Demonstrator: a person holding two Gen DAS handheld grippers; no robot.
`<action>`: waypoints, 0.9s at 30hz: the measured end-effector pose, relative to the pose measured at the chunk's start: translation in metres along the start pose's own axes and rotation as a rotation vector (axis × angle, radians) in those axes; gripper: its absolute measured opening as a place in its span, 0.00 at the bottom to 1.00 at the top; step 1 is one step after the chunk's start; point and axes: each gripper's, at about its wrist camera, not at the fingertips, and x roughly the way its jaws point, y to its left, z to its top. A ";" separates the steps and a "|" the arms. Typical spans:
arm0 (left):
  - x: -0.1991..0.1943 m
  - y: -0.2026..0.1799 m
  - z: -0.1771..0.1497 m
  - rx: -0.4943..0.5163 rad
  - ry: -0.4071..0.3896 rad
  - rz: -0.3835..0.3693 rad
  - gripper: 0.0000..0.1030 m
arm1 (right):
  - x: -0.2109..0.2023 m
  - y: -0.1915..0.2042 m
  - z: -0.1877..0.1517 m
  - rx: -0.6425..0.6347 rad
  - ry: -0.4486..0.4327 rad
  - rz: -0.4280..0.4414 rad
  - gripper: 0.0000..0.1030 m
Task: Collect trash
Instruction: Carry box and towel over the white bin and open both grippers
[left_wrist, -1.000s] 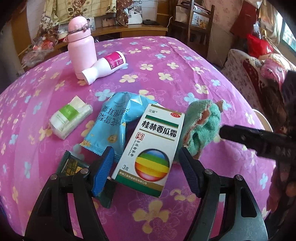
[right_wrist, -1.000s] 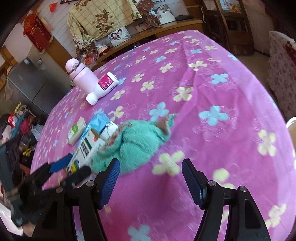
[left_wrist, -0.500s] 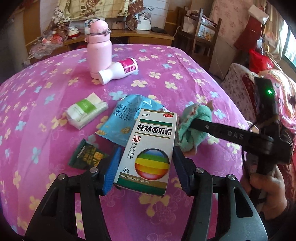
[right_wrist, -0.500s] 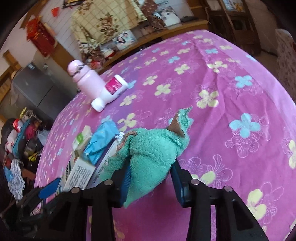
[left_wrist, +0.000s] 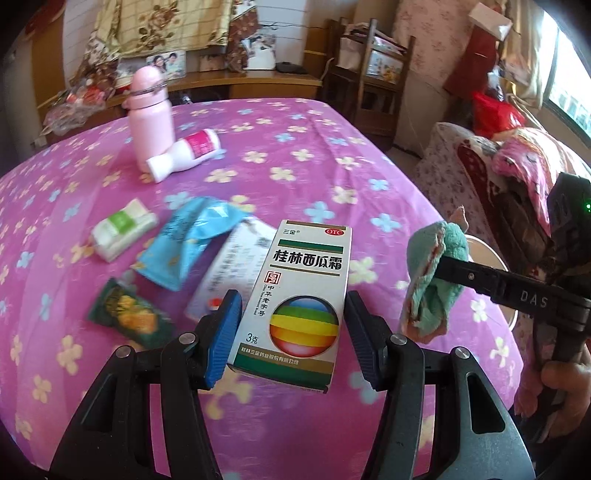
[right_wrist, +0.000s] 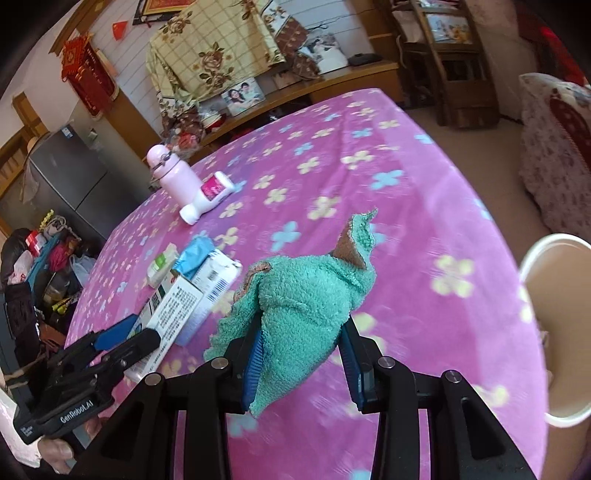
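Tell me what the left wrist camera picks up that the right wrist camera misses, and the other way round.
Left wrist only: the medicine box front with its rainbow ball, and a dark green snack wrapper.
Right wrist only: a grey fridge and the white bin beside the table.
Both: the teal cloth in the right gripper, the box in the left gripper, the pink flask and the blue packet.

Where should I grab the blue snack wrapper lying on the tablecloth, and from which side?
Take the blue wrapper at its crimped bottom edge, coming from the near side, probably. That flat sealed strip points towards the grippers and lies clear on the tablecloth, while its right side is crowded by the white leaflet and its puffed middle may slip.
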 end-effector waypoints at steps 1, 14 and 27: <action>0.001 -0.007 0.000 0.005 -0.001 -0.009 0.54 | -0.004 -0.005 -0.002 0.004 -0.002 -0.009 0.36; 0.015 -0.083 0.005 0.088 0.007 -0.086 0.53 | -0.060 -0.068 -0.017 0.063 -0.054 -0.088 0.36; 0.031 -0.166 0.018 0.189 0.008 -0.156 0.53 | -0.110 -0.143 -0.026 0.173 -0.117 -0.187 0.36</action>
